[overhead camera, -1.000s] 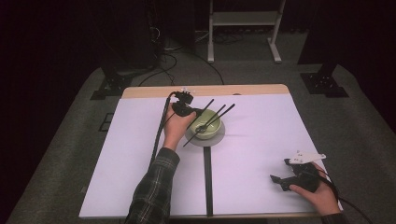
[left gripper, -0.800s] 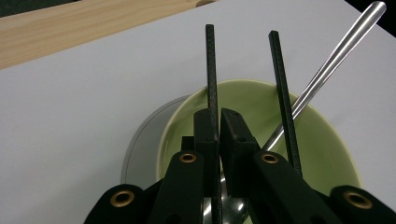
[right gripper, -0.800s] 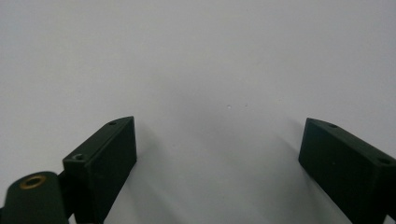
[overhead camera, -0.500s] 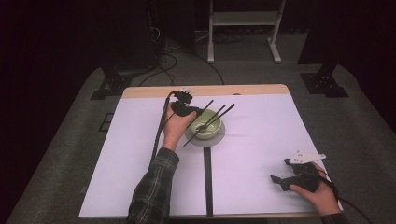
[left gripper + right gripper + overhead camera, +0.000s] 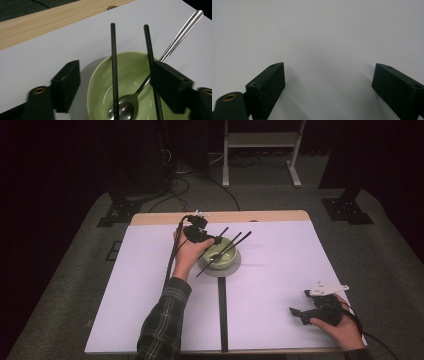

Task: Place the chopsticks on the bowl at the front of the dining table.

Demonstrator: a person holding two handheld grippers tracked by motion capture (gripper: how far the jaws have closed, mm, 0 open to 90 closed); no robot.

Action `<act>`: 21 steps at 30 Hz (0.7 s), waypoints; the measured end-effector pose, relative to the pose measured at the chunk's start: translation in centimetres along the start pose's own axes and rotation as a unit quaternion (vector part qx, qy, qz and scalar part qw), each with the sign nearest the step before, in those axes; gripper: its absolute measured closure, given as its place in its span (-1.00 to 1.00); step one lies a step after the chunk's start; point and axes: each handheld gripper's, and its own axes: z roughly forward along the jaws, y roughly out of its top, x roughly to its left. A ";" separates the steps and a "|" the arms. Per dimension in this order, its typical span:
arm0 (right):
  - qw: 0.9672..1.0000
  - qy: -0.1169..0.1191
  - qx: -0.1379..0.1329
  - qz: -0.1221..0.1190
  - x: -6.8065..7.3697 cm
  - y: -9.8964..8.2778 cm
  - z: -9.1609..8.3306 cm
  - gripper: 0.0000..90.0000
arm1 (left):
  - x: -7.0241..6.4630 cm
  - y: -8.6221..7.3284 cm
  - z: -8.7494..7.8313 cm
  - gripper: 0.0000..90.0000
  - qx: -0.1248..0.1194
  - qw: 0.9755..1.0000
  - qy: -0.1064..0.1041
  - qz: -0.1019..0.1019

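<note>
Chopsticks (image 5: pixel 114 70) laid side by side across the rim of the green bowl (image 5: pixel 130 65), tips over the hollow, far ends jutting out past the rim toward the wooden edge of the surface (image 5: pixel 150 285). Bowl set on a grey coaster (image 5: pixel 226 269) near the middle of the white sheet, at the head of a black stripe (image 5: pixel 222 315). Silver spoon (image 5: pixel 150 77) resting inside, bowl end at the bottom, handle leaning out over the far rim.

Left gripper (image 5: pixel 115 82) poised right at the bowl's near side, jaws just opened and now spread wide, one to either side of the pair; one stick free in the gap, the other close against the right pad, contact hard to judge. Probably a release: sticks bridged on the rim so as to stay put and off the sheet.

Right gripper (image 5: pixel 307 309) parked well apart at the near right corner, jaws spread over bare white sheet (image 5: pixel 324 37), nothing between them. Likely kept out of the way while the left does the placing.
</note>
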 end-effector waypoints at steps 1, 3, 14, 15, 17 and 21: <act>1.000 0.000 0.000 0.000 0.0 0.0 0.0 -0.78 | 0.0 -0.1 0.0 -0.62 0.002 1.000 -0.001 0.005; 1.000 0.000 0.000 0.000 0.0 0.0 0.0 -0.78 | -0.2 -0.1 0.0 -0.79 0.020 0.999 0.002 0.026; 1.000 0.000 0.000 0.000 0.0 0.0 0.0 -0.78 | -0.1 -0.9 -2.4 -0.80 0.019 0.999 0.025 0.022; 1.000 0.000 0.000 0.000 0.0 0.0 0.0 -0.78 | 0.0 -1.1 -2.7 -0.80 0.018 0.999 0.022 0.020; 1.000 0.000 0.000 0.000 0.0 0.0 0.0 -0.78 | 0.3 -1.8 -3.5 -0.80 0.013 0.999 0.025 0.019; 1.000 -0.001 0.000 0.000 0.0 0.0 0.0 -0.78 | 1.0 -2.9 -4.7 -0.80 0.009 0.999 0.029 0.015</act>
